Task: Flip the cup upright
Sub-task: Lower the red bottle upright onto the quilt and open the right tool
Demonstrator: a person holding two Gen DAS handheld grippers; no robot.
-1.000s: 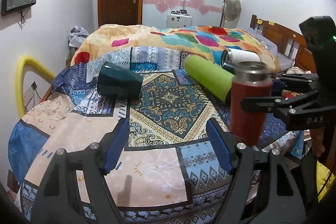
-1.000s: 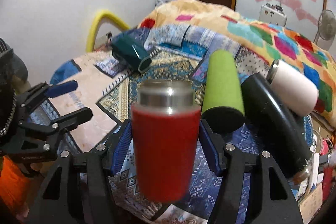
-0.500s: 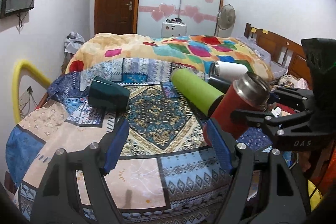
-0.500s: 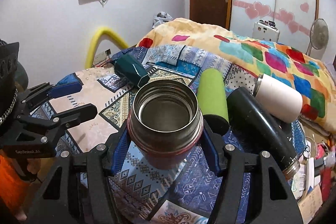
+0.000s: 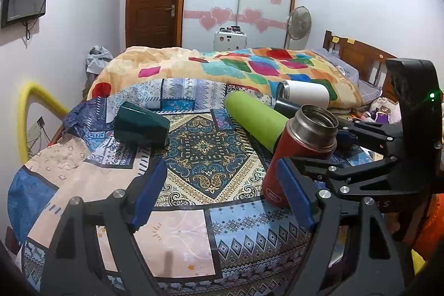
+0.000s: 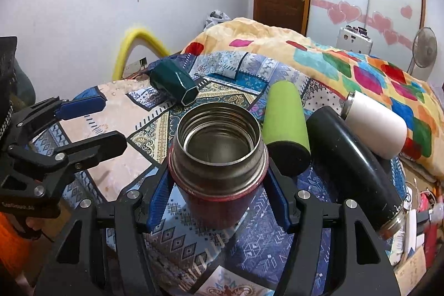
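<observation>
Five vessels: counted on the patterned cloth (image 5: 199,157) over the round table.
Red cup (image 6: 219,157): held mouth-up with a slight tilt, steel rim open; its base is seen at the cloth in the left wrist view, though contact cannot be confirmed.
Right gripper (image 6: 217,196): clenched on the red cup, one blue pad pressed to each side of the red body below the steel neck.
Left gripper (image 5: 222,193): released, jaws spread wide with nothing between them, positioned near the table edge, just beside the red cup.
Green bottle (image 6: 285,121): laid on its side immediately behind the red cup.
Black bottle (image 6: 352,160): laid on its side, beside the green bottle.
White bottle (image 6: 377,124): laid on its side against the colourful quilt (image 6: 347,60).
Dark teal cup (image 5: 141,126): laid on its side, well apart from the other vessels.
</observation>
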